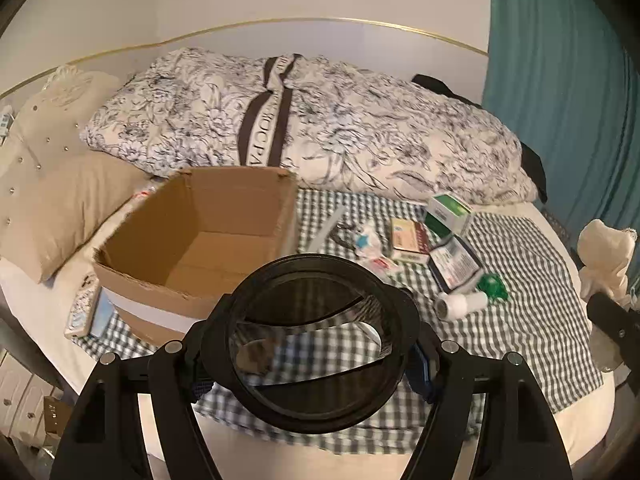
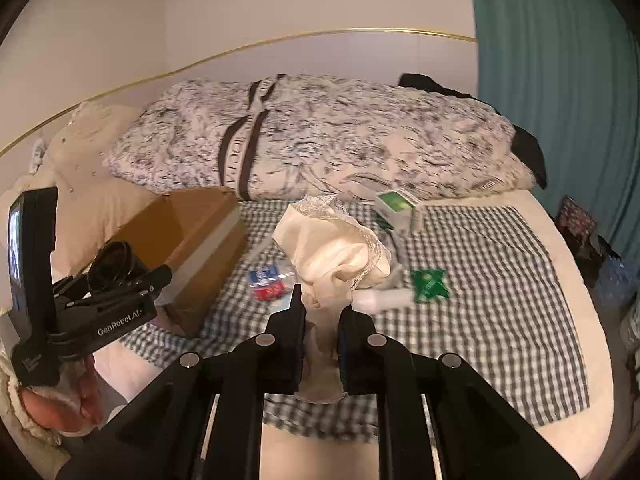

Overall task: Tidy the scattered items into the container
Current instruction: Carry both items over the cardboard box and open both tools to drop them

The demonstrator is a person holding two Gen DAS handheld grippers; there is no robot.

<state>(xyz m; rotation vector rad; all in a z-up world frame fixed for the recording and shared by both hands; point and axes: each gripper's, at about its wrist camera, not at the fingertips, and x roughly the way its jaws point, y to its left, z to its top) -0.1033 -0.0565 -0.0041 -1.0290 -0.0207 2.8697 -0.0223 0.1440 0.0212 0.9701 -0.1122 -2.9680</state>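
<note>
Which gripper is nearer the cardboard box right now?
Left. The left gripper, clamped on a round black lens ring, hangs beside the cardboard box; the right gripper, gripping cream cloth, is farther off.

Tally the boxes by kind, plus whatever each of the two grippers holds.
Open cardboard box: 1
Small printed cartons: 3
Black ring, in left gripper: 1
Cream lace-trimmed cloth, in right gripper: 1
Total: 6

Black round lens (image 1: 316, 344) and cream lace cloth (image 2: 332, 252) aloft beside open, upright cardboard box (image 1: 192, 240)
</note>
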